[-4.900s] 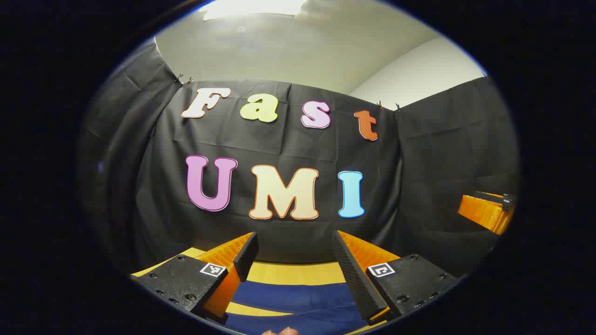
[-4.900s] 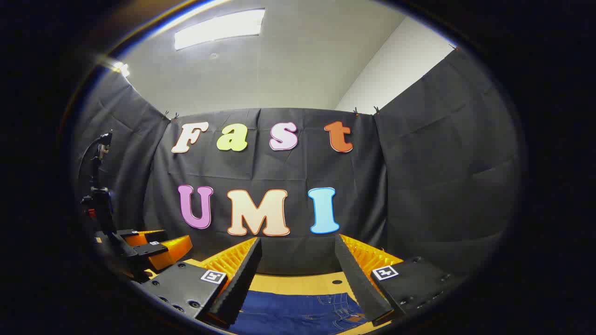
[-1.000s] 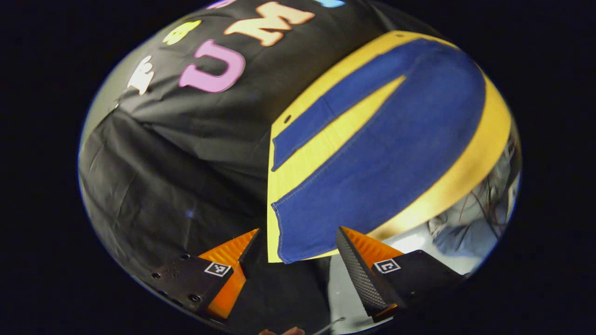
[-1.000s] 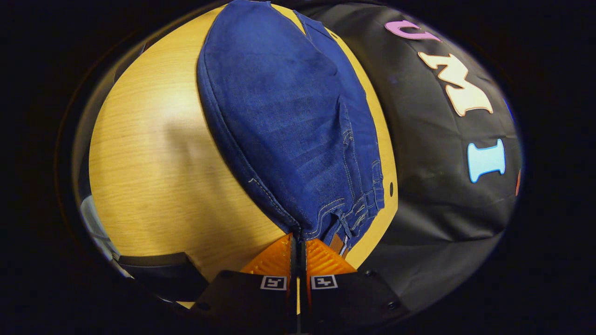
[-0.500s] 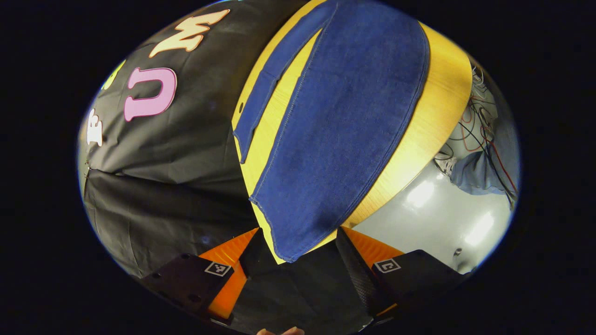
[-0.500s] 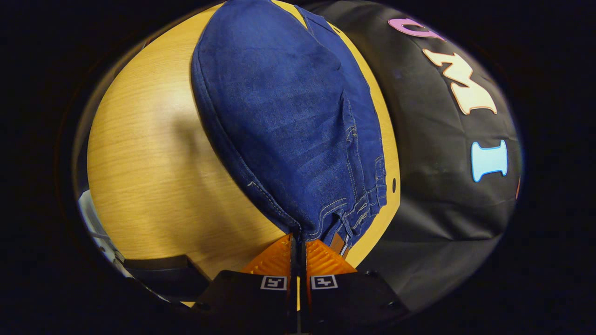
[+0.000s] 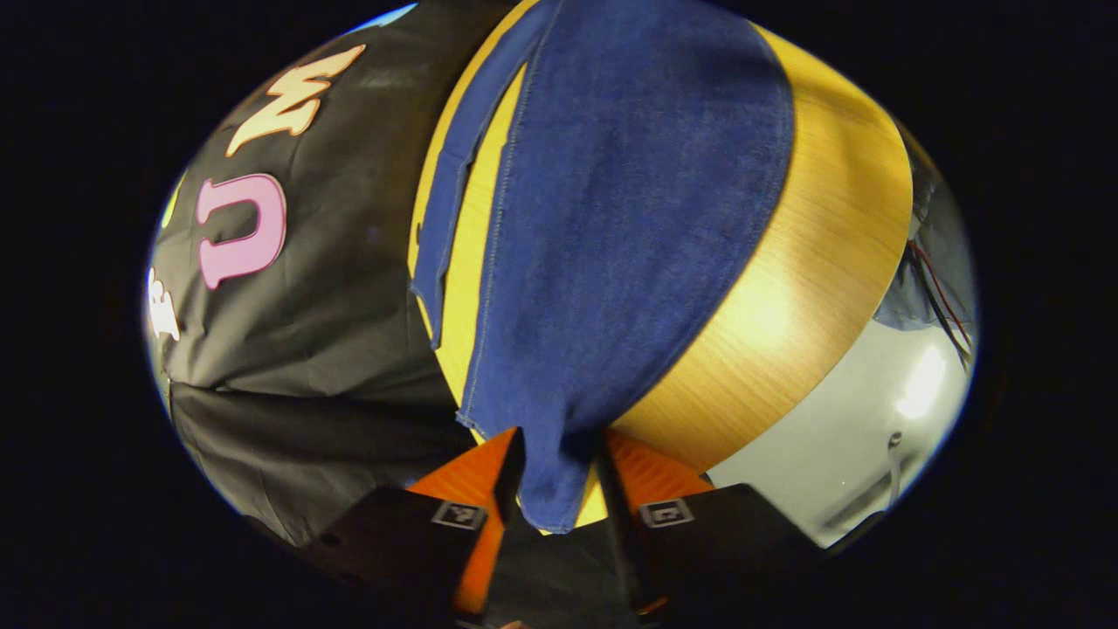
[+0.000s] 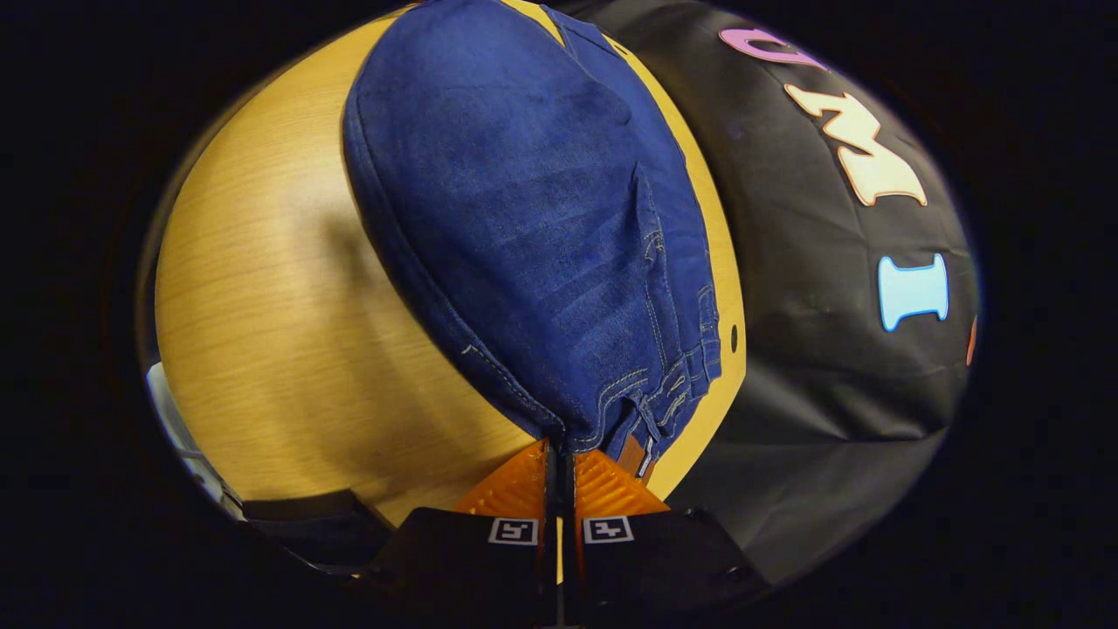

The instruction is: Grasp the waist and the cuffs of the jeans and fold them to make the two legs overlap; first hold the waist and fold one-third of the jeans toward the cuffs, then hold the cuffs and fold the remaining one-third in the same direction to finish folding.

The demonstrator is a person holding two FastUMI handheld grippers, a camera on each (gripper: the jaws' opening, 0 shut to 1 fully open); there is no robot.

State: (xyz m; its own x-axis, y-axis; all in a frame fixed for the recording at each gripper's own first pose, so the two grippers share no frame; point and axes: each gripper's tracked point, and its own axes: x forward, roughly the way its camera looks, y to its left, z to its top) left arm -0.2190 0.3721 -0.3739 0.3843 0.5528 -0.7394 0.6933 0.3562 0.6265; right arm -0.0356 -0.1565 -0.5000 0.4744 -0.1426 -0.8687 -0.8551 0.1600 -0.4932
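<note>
**A:** Start with the left gripper view. Where are the jeans?

**B:** The jeans [image 7: 611, 218] lie flat on the wooden counter [image 7: 803, 288], running away from the camera. The near leg is broad and fills the middle; the other leg [image 7: 450, 201] is a narrow strip along the counter's far edge, beside the black cloth wall [image 7: 314, 332], with a wedge of bare wood between the two legs.

**B:** The near leg's cuff [image 7: 555, 480] hangs just over the counter's end, between the fingers of the left claw [image 7: 556, 472].

**A:** Is that claw clamped on it?

**B:** The fingers stand a little apart, close on either side of the cuff. I cannot tell whether both press on the cloth. To the right, past the counter, a pale floor [image 7: 873, 428] and some cables [image 7: 939, 288] show.

**A:** And the right gripper view?

**B:** Here the jeans [image 8: 524, 218] spread up and away over the counter [image 8: 271, 332]. The waist [image 8: 642, 402], with its belt loops and stitching, bunches down to the right claw [image 8: 559, 459]. That claw's fingers are pressed together, pinching the waistband's near corner, which is gathered between them.

**A:** Anything else?

**B:** The cloth wall [image 8: 830, 349] rises on the right beyond the counter's edge.
</note>
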